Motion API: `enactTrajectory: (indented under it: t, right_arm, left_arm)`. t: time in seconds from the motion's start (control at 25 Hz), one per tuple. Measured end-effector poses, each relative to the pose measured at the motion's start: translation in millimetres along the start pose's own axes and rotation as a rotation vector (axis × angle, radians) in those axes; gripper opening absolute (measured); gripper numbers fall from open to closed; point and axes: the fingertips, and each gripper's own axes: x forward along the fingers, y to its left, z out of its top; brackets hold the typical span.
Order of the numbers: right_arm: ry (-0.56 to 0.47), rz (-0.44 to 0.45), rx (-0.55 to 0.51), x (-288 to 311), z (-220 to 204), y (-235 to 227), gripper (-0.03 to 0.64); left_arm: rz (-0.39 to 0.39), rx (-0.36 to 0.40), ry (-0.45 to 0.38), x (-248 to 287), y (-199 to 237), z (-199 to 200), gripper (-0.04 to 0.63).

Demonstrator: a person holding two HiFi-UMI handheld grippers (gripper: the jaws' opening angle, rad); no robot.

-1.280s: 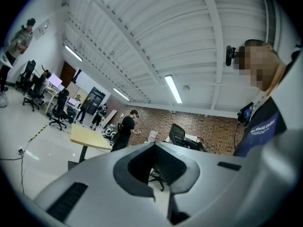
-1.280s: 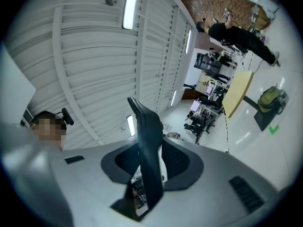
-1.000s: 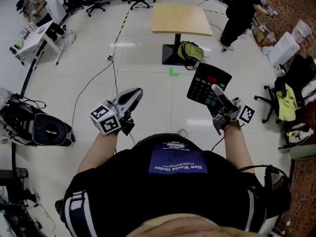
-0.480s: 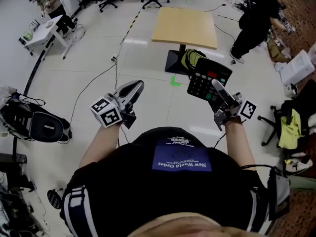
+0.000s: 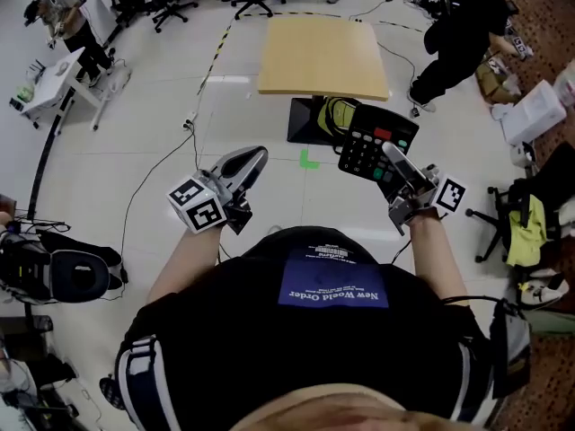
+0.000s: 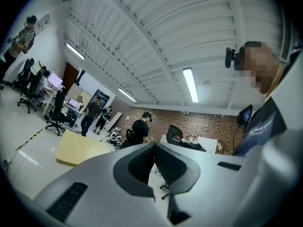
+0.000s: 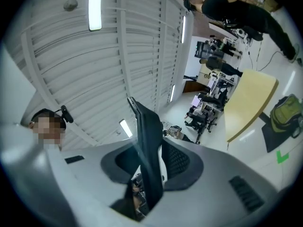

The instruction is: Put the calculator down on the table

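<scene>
**Right gripper** [image 5: 392,154]: held out in front of you in your right hand, jaws clamped on the calculator [image 5: 373,142]. In the right gripper view the dark body stands edge-on between the two pads and rises well past the fingertips.

**Calculator**: in the air above the floor, on your side of the table [image 5: 322,45] and not touching it. In the head view its keypad faces up towards you, with one red key and a few green ones among the dark keys. Its far edge overlaps the table's black base.

**Left gripper** [image 5: 254,158]: held in your left hand, level with the right one and well apart from it. In the left gripper view you see the ribbed pads meeting, with nothing between them.

**Table**: pale wooden square top on a single black pedestal, straight ahead of you.

**Backpack** [image 5: 340,115]: yellow-green, on the floor beside the pedestal base and partly behind the calculator.

**Floor mark** [image 5: 308,159]: a small green angle on the white floor between your two grippers, just on your side of the base.

**Person in black** [image 5: 458,21]: standing beyond the table's far right corner.

**White box** [image 5: 532,110]: on the floor at the right edge — near a chair with a yellow-green garment [image 5: 524,232] draped over it.
</scene>
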Motion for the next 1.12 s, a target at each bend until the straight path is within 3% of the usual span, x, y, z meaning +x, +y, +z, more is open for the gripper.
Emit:
enactTrajectory:
  t: [0.32, 0.56, 0.8, 1.12]
  right_arm:
    - [-0.070, -0.004, -0.036, 121, 33, -58, 0.103]
    - [-0.067, -0.035, -0.004, 196, 51, -122, 0.103]
    - [-0.056, -0.015, 0.022, 204, 117, -189, 0.103]
    - [0.079, 0.083, 0.085, 216, 247, -274, 0.103]
  left_arm:
    - [-0.087, -0.012, 0.039, 16, 138, 58, 0.008]
    - [-0.086, -0.038, 0.044, 37, 240, 89, 0.008]
    - [-0.025, -0.033, 0.046, 101, 289, 93, 0.008]
    - [0.119, -0.023, -0.027, 236, 323, 113, 0.008]
